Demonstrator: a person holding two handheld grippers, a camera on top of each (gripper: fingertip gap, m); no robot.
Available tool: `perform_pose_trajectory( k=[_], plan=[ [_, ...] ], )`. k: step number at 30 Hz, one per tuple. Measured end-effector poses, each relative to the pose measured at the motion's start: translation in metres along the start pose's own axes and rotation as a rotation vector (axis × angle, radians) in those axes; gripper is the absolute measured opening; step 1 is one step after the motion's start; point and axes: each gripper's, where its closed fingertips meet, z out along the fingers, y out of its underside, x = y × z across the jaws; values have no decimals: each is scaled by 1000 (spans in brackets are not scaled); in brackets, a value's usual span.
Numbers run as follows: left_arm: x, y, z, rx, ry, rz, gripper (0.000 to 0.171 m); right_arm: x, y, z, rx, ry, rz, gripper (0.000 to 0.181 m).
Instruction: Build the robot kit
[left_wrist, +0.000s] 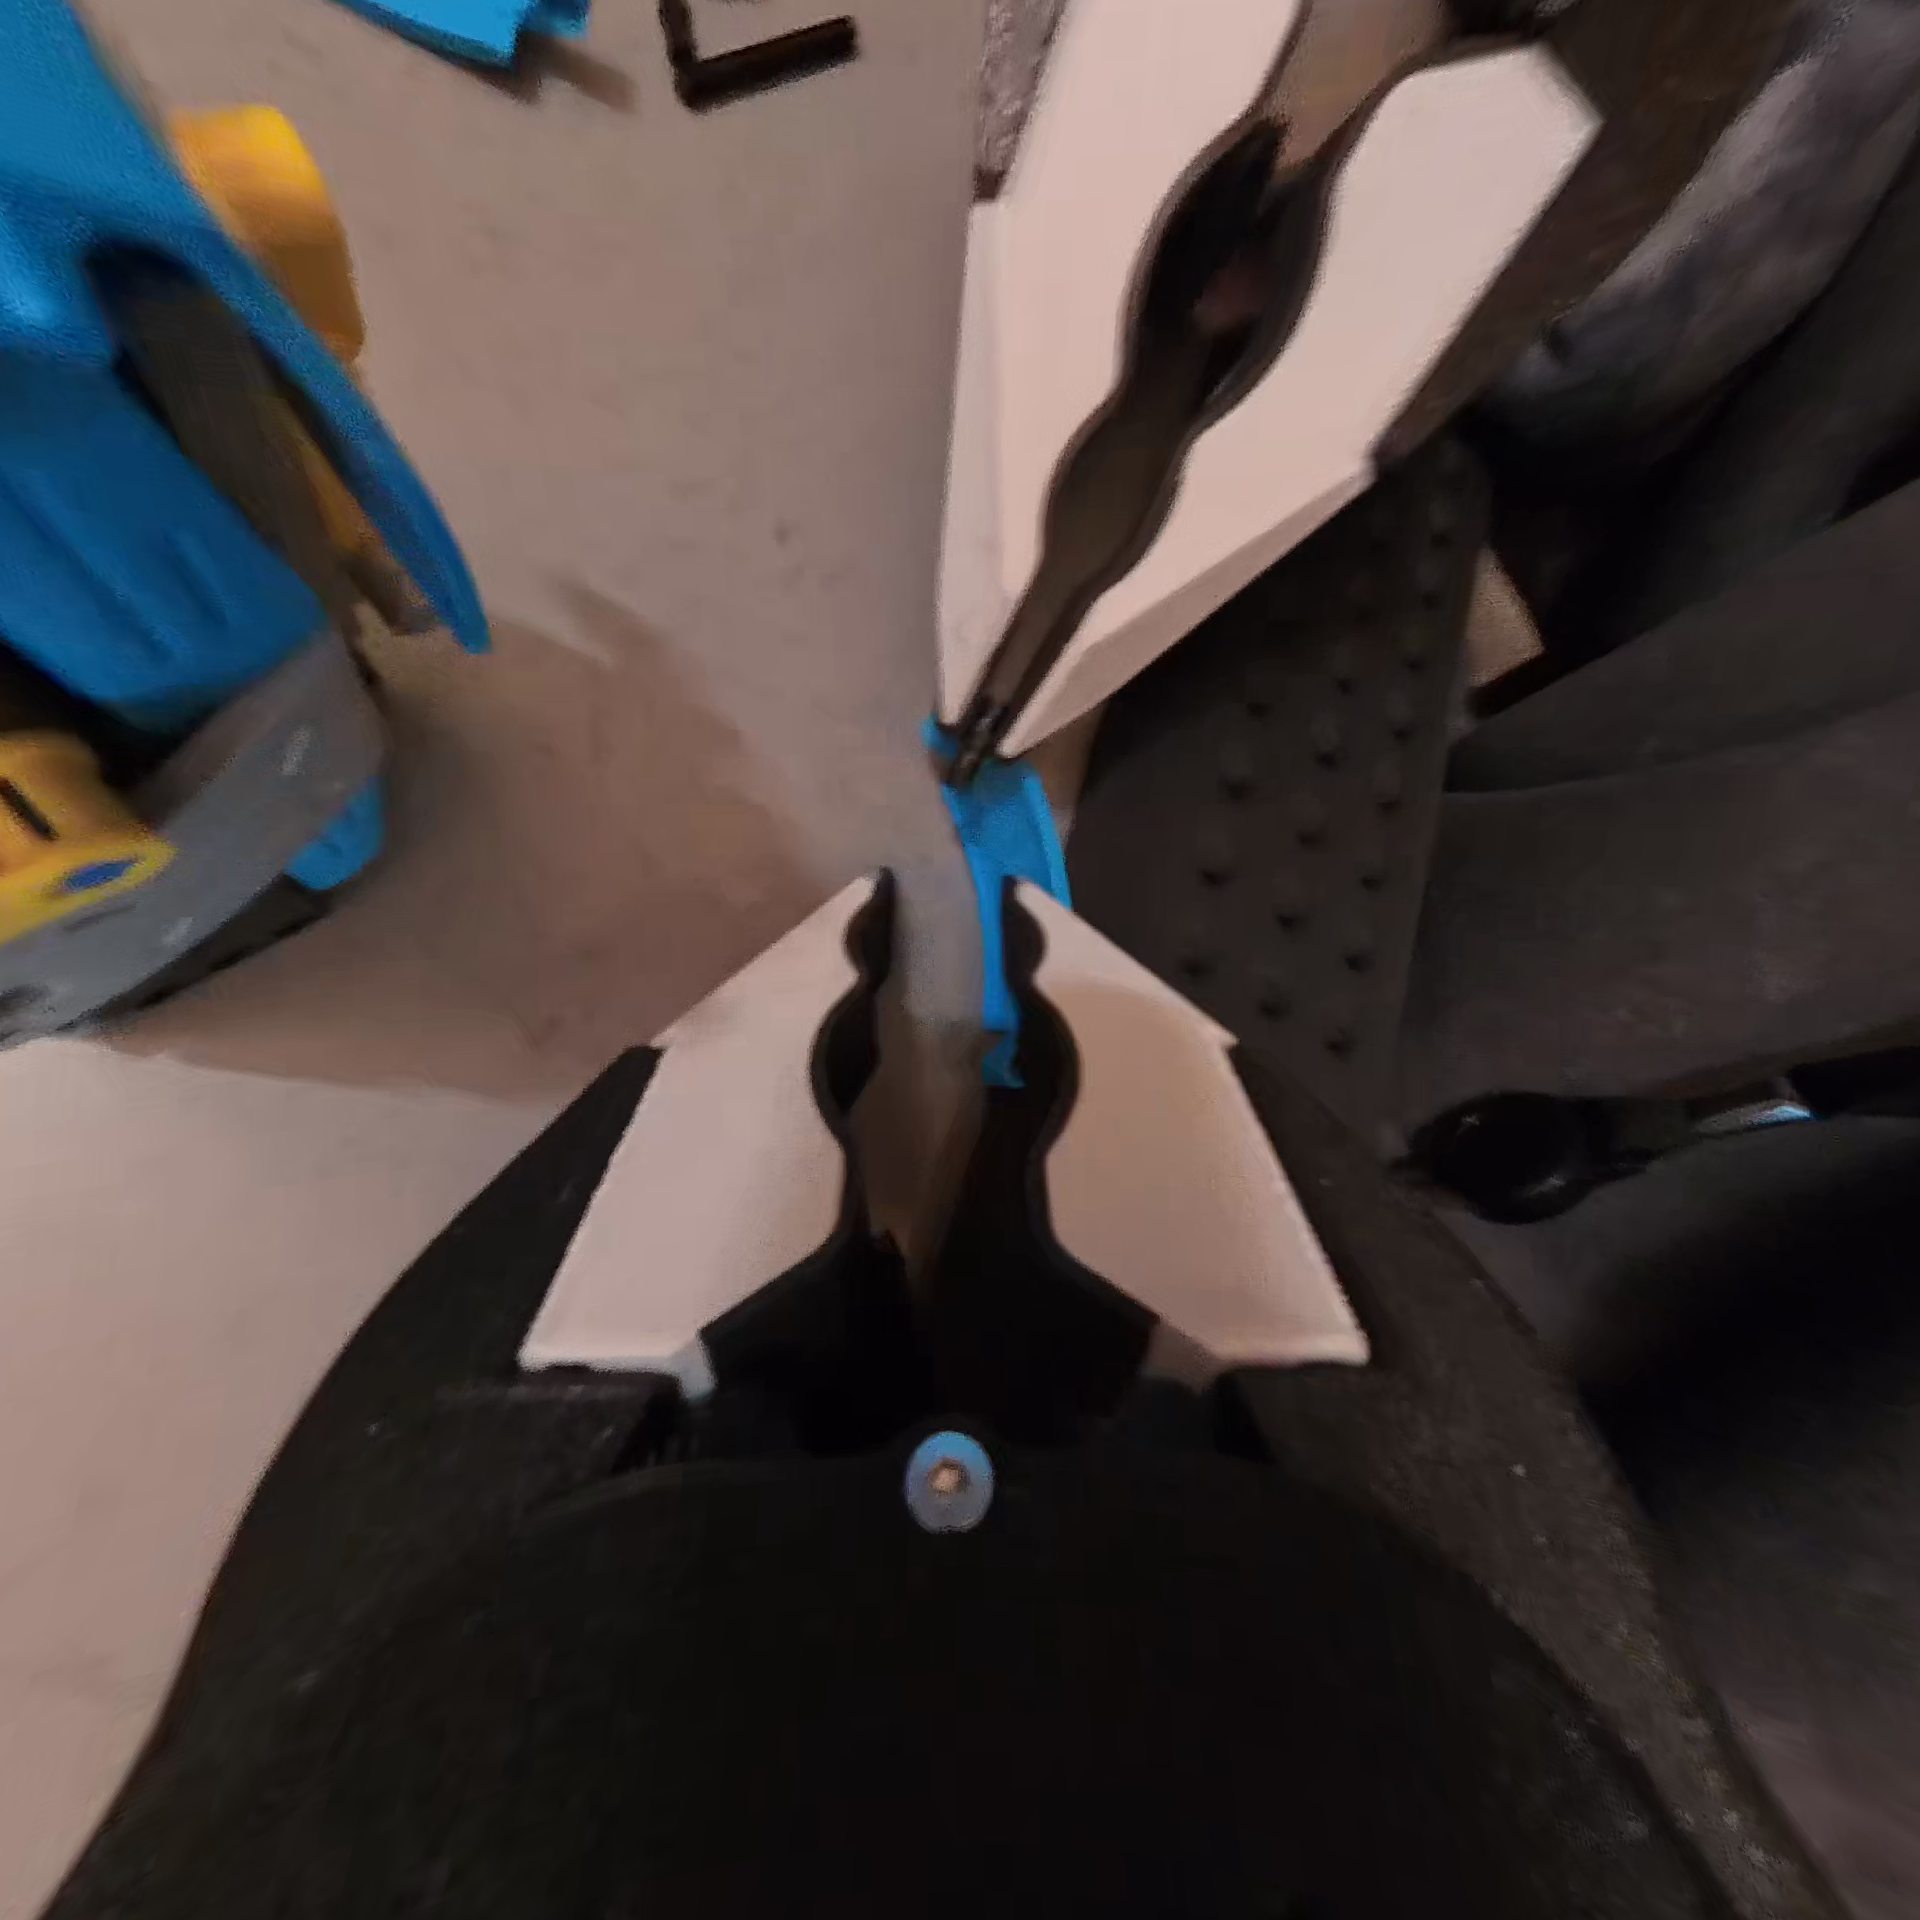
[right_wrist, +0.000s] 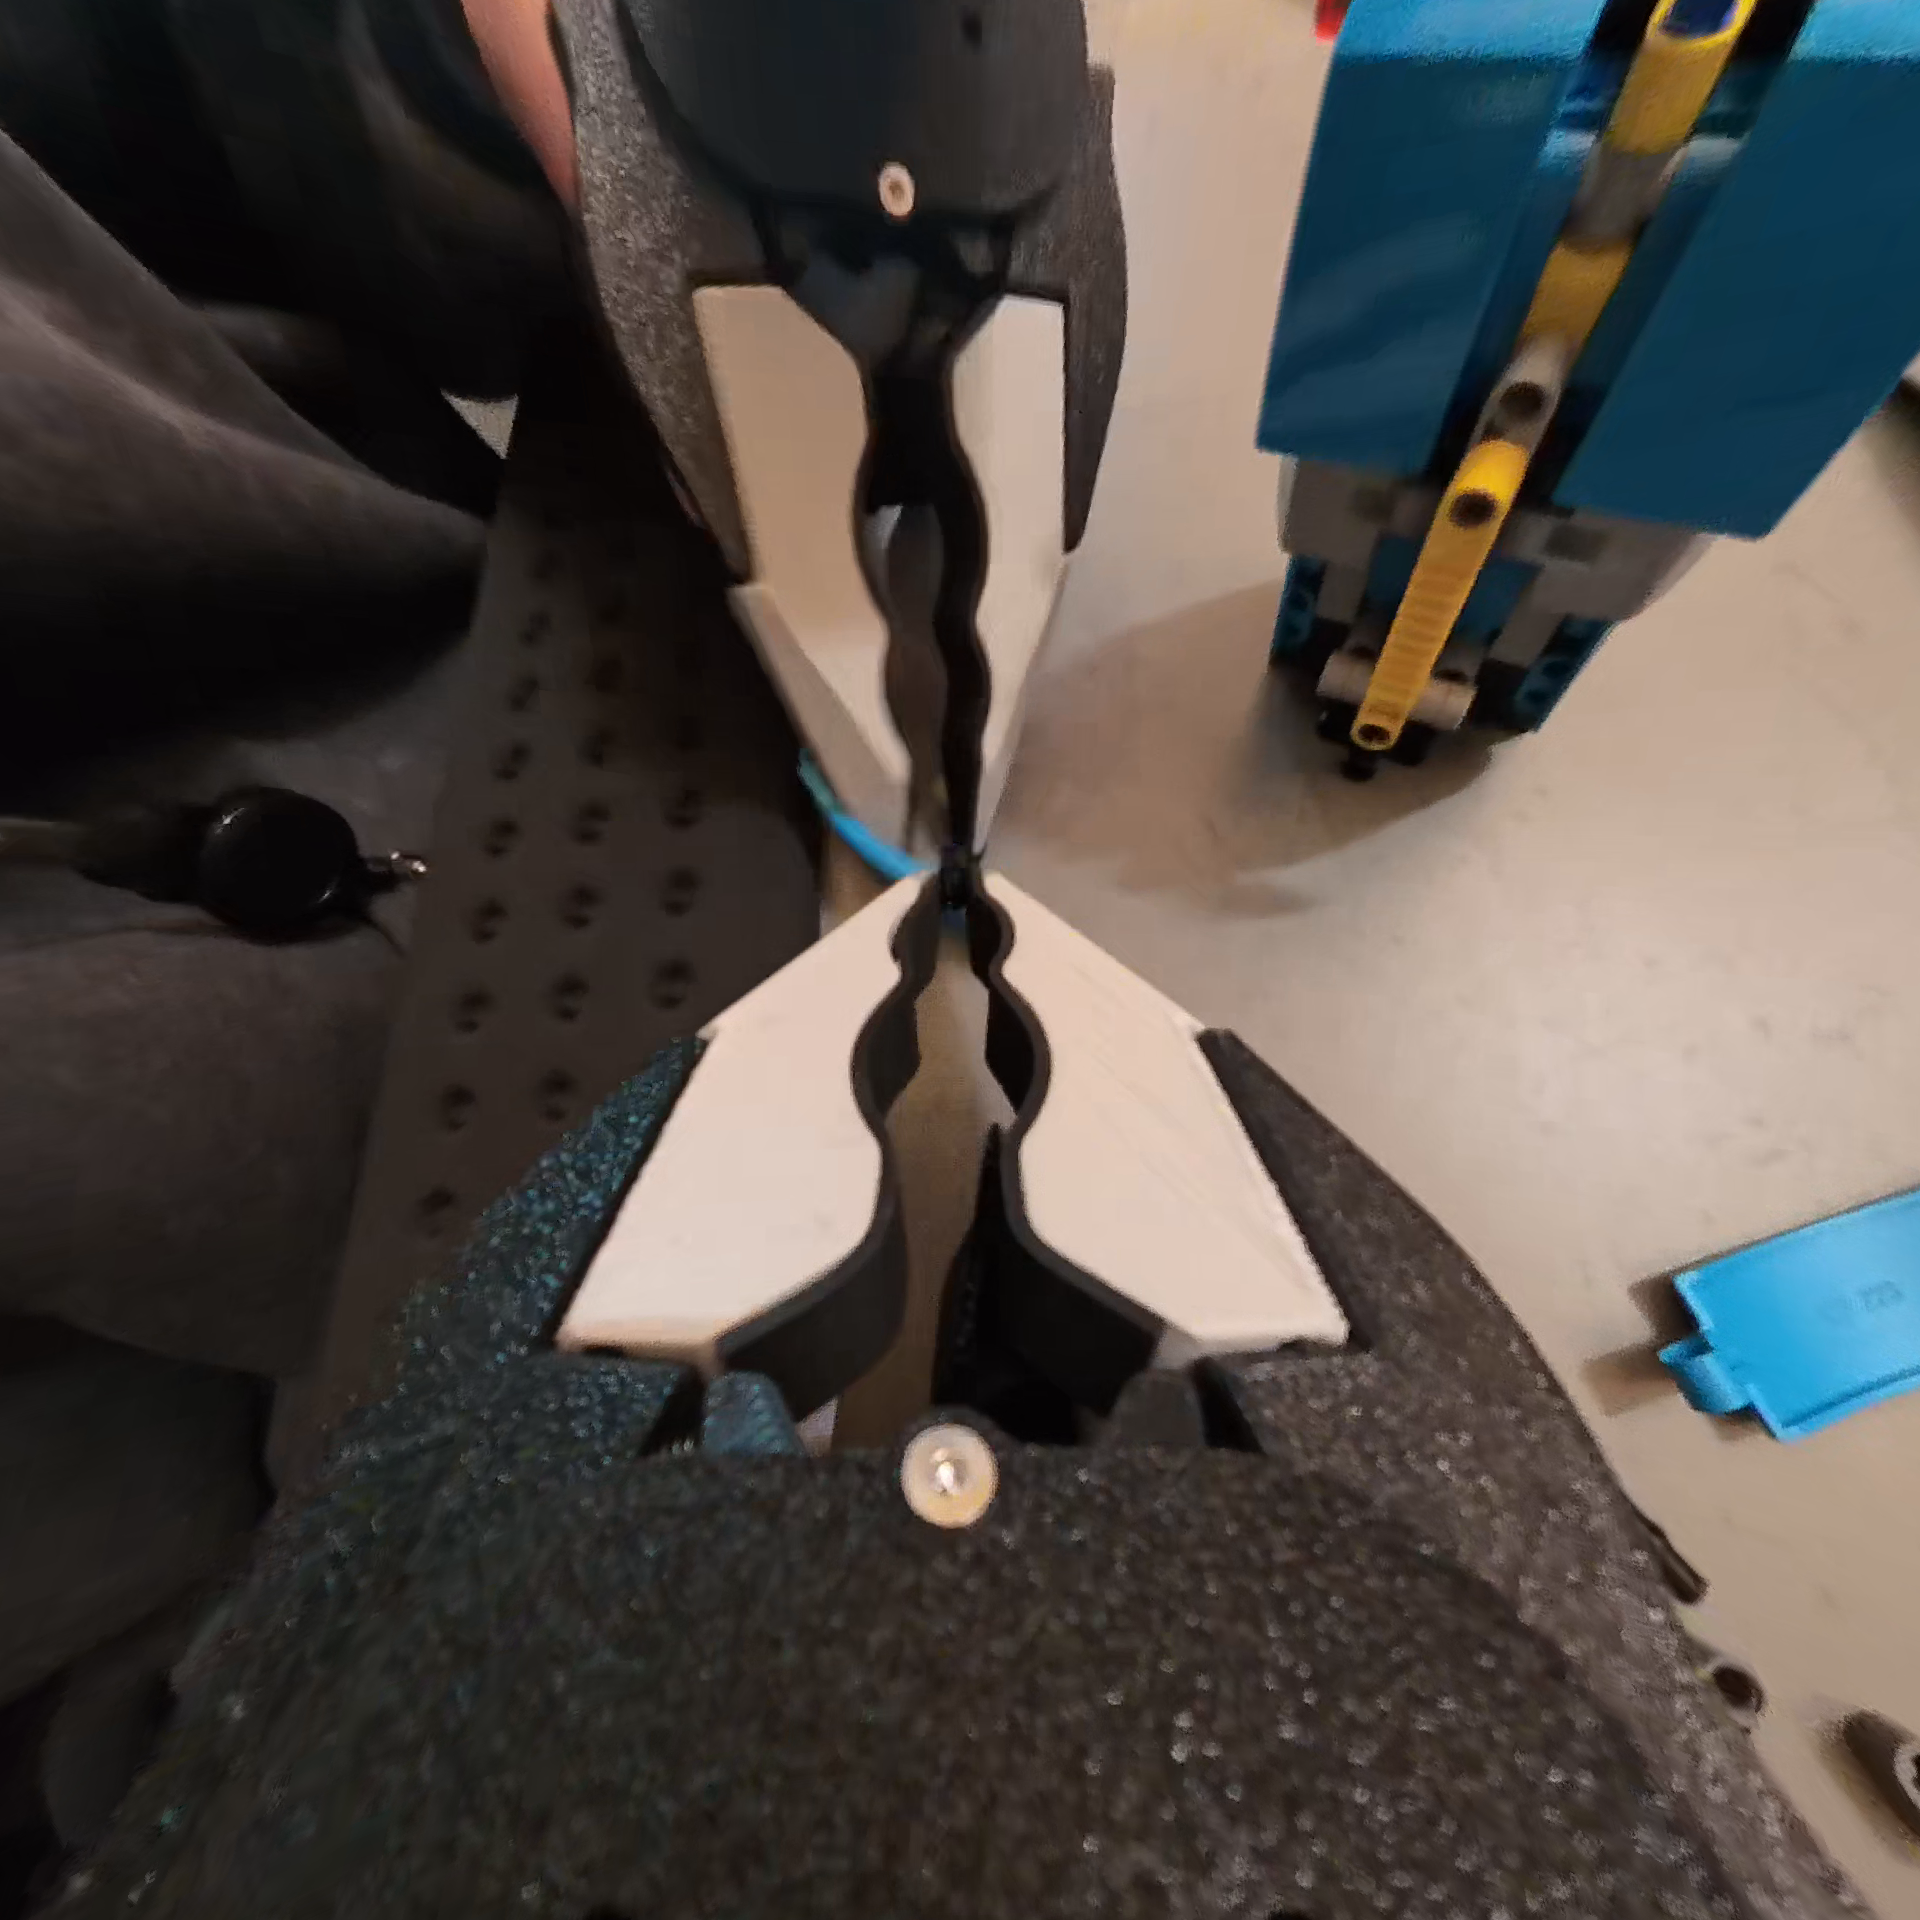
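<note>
Pale table (right_wrist: 1455, 1039) is taken up mostly by the blue-and-yellow brick model (right_wrist: 1507, 364), stood upright and well clear of both tools, likely parked so nothing knocks it.

Dark perforated mat (right_wrist: 582, 883) is laid on the side away from the model, at the table edge.

Left gripper (left_wrist: 948, 883) is held between model and mat, with its tips pointed at the other tool. Its jaws are closed down to a thin gap and clamped on a thin blue piece (left_wrist: 1003, 842), which sticks out on the mat side. The grip looks to be kept at the piece's end so the rest stays exposed.

Right gripper (right_wrist: 951, 894) is brought tip to tip with it, equally far from the model. Its jaws are pinched almost fully together on a small black pin (right_wrist: 954, 873). The pin is met with the blue piece right at the tips, probably for lining the two up; actual insertion cannot be told because of blur.

Flat blue panel (right_wrist: 1808, 1320) is left lying loose on the table, nearer the camera than the model and apart from it.

Black L-shaped part (left_wrist: 727, 62) is seen beyond the model, untouched.
</note>
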Motion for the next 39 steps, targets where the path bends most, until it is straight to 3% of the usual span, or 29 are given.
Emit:
perform_pose_trajectory(
  k=[2, 8, 14, 18, 21, 23, 31, 39],
  plan=[
    [10, 0, -2, 6, 85, -17, 28, 3, 5, 4, -35, 12, 0, 4],
    [14, -1, -1, -4, 85, 18, 35, 2, 17, 15, -115, 25, -22, 5],
    [20, 1, -4, -38, 41, 134, 34, 11, 9, -17, -1, 27, 22, 4],
    [22, -1, -3, -49, 44, 150, 30, 7, 12, -18, -1, -12, 39, 4],
    [24, 2, -1, -62, 66, 153, 6, -4, 13, -14, -18, -45, -11, 4],
    [26, 2, 1, -60, 90, 146, 0, -3, 20, -9, -56, -40, -23, 4],
    [27, 5, -2, -91, 137, 122, 0, 14, 28, -4, -129, 86, -109, 4],
    [30, 8, -7, -92, 212, 87, 2, -10, 23, 2, -101, -58, -135, 4]
  ],
)
